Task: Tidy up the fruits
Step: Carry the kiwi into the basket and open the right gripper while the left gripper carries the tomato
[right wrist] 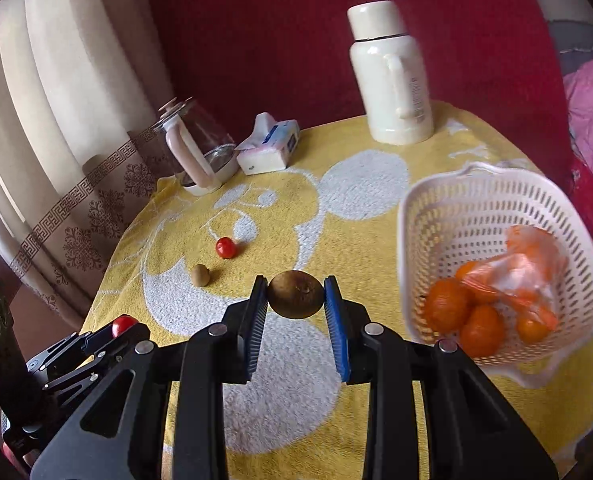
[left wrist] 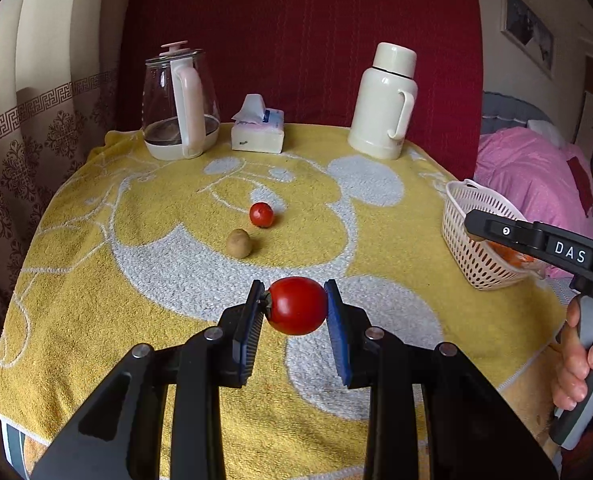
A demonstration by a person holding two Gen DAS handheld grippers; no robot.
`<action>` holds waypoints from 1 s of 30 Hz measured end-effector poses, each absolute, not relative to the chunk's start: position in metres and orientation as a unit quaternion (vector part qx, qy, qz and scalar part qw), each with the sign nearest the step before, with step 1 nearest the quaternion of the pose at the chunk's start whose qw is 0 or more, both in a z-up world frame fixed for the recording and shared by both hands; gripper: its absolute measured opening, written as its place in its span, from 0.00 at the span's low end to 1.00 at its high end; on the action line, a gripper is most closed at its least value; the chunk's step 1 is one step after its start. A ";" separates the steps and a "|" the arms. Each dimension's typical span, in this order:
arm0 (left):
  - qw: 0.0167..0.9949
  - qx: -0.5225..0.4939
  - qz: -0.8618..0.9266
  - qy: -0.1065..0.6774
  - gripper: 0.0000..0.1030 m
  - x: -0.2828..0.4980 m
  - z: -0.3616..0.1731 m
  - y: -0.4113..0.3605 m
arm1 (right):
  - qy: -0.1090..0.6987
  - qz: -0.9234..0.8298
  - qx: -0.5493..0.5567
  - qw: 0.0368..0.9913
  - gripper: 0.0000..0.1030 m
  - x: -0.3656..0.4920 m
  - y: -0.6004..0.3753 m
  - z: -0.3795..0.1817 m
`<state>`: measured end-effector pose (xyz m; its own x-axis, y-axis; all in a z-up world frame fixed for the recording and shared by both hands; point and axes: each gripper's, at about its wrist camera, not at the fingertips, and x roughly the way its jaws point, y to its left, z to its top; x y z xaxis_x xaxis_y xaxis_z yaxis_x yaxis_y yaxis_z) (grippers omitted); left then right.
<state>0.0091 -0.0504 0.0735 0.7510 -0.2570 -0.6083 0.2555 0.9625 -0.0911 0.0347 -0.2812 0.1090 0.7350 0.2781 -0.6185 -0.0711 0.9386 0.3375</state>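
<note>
Left gripper [left wrist: 295, 305] clamps round red tomato [left wrist: 297, 306]; right gripper [right wrist: 295, 295] clamps brown round kiwi [right wrist: 295, 294] beside white perforated plastic basket [right wrist: 456, 216] holding oranges [right wrist: 445, 305].

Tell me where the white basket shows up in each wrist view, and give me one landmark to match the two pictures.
Left wrist view: the white basket sits at the right edge of the table, partly hidden behind the right gripper's black body.
Right wrist view: the white basket fills the right side, seen from above, with orange fruits and a plastic bag inside.
Shared landmark: the cream thermos standing at the back of the table.
</note>
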 end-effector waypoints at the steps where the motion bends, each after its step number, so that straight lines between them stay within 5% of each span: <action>1: 0.936 0.001 -0.140 0.324 0.30 0.008 0.075 -0.054 | 0.349 0.087 0.150 0.921 0.29 0.032 -0.290 0.110; 30: 0.926 0.045 -0.210 0.311 0.30 0.016 0.095 -0.143 | 0.328 -0.031 0.194 0.924 0.35 0.002 -0.400 0.089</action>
